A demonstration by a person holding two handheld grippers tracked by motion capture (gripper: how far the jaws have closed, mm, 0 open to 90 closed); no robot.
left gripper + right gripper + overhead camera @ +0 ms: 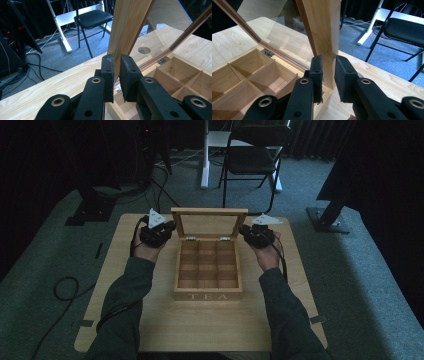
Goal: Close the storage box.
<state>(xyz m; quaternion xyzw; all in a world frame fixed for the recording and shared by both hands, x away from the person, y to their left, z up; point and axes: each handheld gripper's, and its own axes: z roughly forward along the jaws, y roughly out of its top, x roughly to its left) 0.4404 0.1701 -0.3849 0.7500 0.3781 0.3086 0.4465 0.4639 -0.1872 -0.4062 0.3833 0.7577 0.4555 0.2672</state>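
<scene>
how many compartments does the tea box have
9, in a three-by-three grid inside the open tea box: three along the hinged back by the lid, three across the middle, three along the front; all look empty.

The right gripper (328,72) has its two black jaws on either side of the wooden frame of the raised lid (322,27), near its lower end. The lid's glass pane slopes away on the left. Below lies the open wooden box (249,75) with empty compartments. A black chair (404,30) stands beyond the table (384,82).
</scene>
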